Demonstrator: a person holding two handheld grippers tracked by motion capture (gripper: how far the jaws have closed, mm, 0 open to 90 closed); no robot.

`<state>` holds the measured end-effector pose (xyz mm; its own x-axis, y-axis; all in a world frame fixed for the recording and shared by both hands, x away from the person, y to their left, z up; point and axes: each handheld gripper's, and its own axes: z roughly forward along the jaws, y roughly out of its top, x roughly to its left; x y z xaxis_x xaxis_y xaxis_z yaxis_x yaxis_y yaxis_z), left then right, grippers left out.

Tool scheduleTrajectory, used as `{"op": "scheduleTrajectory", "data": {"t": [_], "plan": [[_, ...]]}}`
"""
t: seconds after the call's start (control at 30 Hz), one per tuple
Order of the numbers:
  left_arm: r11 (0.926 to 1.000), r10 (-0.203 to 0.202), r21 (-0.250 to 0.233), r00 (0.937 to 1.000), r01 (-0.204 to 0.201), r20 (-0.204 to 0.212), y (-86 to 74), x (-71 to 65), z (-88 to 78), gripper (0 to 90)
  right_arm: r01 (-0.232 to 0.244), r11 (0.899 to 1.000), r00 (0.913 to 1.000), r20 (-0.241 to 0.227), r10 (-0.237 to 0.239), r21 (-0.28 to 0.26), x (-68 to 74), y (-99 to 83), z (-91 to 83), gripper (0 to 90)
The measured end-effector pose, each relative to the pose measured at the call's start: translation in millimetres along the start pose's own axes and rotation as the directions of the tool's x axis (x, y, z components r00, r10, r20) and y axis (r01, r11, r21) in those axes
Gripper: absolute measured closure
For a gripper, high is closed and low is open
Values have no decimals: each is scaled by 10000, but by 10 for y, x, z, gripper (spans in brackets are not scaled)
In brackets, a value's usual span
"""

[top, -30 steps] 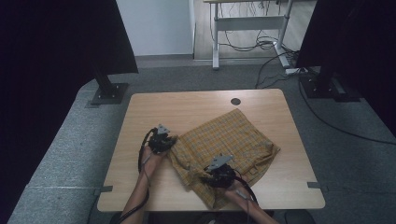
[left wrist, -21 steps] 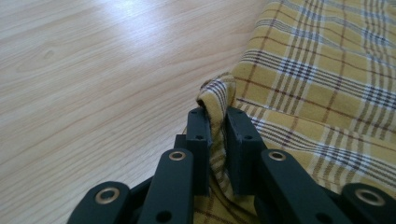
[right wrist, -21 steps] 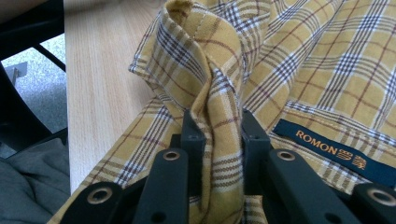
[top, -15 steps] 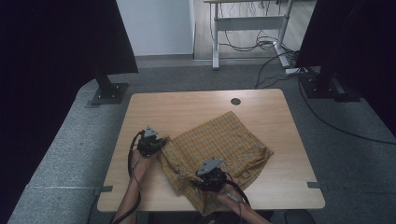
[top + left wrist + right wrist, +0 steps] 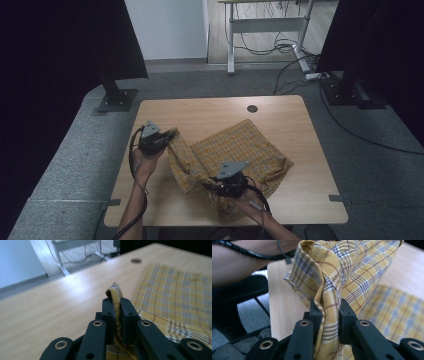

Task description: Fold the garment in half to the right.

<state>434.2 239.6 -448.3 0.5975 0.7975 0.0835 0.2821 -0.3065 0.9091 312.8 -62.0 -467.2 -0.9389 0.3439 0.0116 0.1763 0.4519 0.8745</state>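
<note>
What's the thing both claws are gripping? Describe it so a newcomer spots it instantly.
On the wooden table, right of centre, lies a crumpled cloth. It is yellow plaid with dark and white stripes. The left claw pinches one edge and the right claw a bunched fold. It is the only soft, patterned thing there; the table's other feature is a small dark hole.

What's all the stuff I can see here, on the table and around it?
plaid cloth: one, yellow with dark checks, on the table's middle, near edge lifted.
table: one, light wood, centre.
round hole: one, dark, in the table's far edge.
desk frame: one, white, at the back with cables on the floor.
dark stands: two, black, left and right beyond the table.
carpet: grey, around the table.
left hand-held gripper: one, black, shut on a cloth edge.
right hand-held gripper: one, black, shut on bunched cloth.
forearms: two, from the bottom edge.
</note>
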Motion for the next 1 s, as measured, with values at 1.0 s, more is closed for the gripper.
{"op": "scheduleTrajectory", "data": {"t": [1.0], "plan": [[9562,1049,2722,9942,-1074,240,-300,-564,1358,815,-1882,9729,9784,1120,1738,1345,-813,-911,-273,763]]}}
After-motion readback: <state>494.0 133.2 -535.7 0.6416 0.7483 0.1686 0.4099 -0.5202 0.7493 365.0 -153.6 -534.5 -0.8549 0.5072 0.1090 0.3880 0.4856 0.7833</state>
